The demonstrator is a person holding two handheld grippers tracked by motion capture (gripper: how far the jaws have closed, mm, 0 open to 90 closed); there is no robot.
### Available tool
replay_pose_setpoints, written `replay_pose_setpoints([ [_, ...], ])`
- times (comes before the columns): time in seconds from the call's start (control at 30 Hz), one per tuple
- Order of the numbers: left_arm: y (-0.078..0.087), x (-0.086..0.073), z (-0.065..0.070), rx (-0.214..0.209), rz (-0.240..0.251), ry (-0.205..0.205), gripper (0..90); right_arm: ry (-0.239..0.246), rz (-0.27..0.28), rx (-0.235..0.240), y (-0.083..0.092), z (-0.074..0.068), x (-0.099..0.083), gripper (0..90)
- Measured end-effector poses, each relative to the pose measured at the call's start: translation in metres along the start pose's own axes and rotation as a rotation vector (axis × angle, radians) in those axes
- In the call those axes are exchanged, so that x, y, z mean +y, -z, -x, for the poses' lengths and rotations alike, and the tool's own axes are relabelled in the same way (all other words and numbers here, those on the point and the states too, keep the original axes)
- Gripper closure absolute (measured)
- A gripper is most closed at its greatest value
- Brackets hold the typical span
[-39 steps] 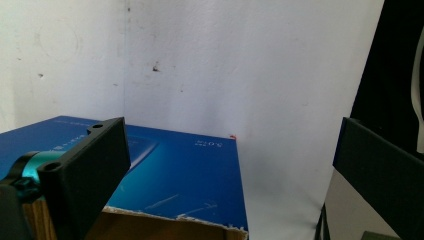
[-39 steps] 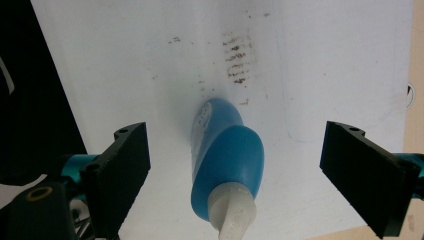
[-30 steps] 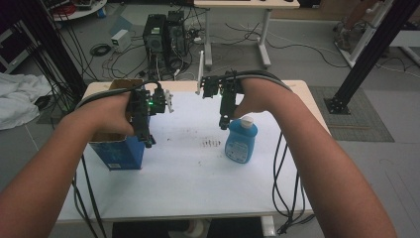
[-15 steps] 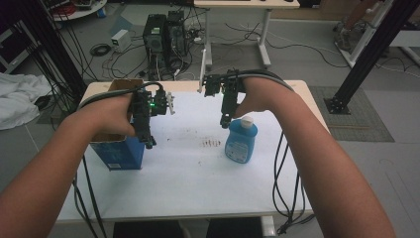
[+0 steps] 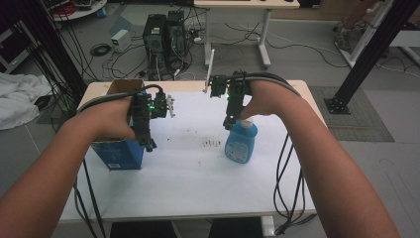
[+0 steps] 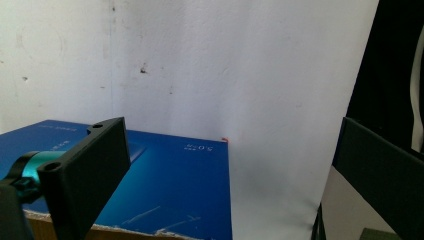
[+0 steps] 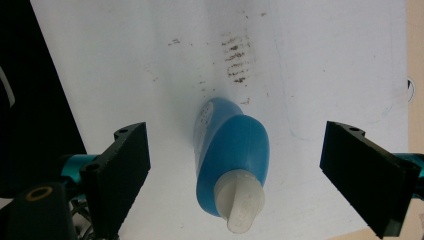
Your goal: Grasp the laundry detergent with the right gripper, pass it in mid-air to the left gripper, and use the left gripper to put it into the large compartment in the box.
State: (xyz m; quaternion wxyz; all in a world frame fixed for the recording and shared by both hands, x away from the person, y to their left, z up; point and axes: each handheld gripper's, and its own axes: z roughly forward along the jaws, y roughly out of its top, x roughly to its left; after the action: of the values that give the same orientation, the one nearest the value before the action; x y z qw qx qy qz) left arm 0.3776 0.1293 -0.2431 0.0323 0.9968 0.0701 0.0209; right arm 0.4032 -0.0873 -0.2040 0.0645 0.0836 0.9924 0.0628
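A white counter (image 5: 188,183) with a pale wooden rim carries two items: an open blue cardboard box (image 5: 119,151) near its left edge and an upright blue bottle (image 5: 241,143) right of centre, with dark smudges (image 5: 212,143) between them.

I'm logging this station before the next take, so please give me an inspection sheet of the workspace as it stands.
Surface: white table, dark speckled stains near its middle.
Job's things: blue bottle with a pale cap, upright; blue cardboard box, top open, near the left edge.
Clutter: nothing seen on the table besides these.
Grippers: right gripper open, above the bottle, jaws on either side of the cap without touching; left gripper open, over the box's right-hand side.
Cables: black cables trail from both grippers and hang over the near edge.
Surroundings: computer towers and loose wires on the floor, a second desk, white cloth at left.
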Motion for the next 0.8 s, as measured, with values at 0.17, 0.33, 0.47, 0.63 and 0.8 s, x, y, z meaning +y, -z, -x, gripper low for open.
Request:
replay_pose_setpoints([
  [0.17,0.000,-0.001,0.000,0.000,-0.001,0.002,1.7,-0.022,0.034,0.004,0.004,0.000,-0.001,11.7],
  [0.33,0.000,-0.003,0.000,-0.001,0.003,0.001,1.7,-0.059,0.079,0.021,0.006,0.002,-0.004,11.6],
  [0.47,-0.001,-0.003,0.001,0.000,0.003,-0.003,1.7,-0.109,0.154,0.033,0.008,0.004,-0.010,11.6],
  [0.63,-0.002,-0.006,0.002,0.002,0.005,0.001,1.7,-0.168,0.275,0.057,0.008,0.004,-0.018,11.6],
  [0.8,-0.001,-0.007,0.005,0.005,0.007,0.002,1.7,-0.235,0.408,0.090,0.010,0.007,-0.025,11.6],
])
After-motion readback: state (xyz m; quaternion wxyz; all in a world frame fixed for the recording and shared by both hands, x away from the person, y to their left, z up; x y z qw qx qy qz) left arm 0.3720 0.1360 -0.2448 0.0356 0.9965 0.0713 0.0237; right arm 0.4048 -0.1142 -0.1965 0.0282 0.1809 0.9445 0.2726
